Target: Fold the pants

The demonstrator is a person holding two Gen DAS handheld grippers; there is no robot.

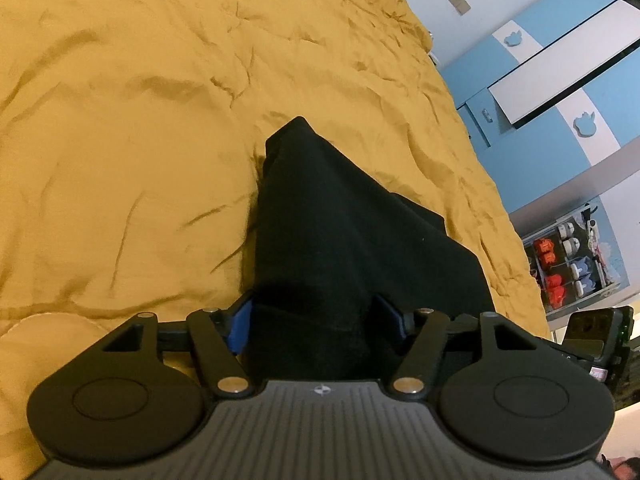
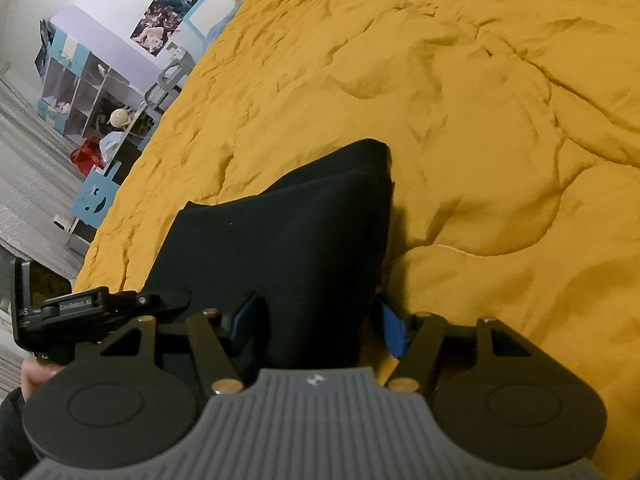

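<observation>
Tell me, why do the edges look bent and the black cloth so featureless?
Left wrist view: fisheye curves the blue cupboard; the black folded pants swallow light, hiding folds. Right wrist view: corners darken, and the mustard quilted bedspread shows soft crease shadows.

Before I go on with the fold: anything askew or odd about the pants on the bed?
Nothing damaged. The black pants lie as a folded bundle on the rumpled mustard bedspread, but the layers are not flush: one edge steps out on the cabinet side. Fabric sits between both the left gripper and the right gripper.
</observation>
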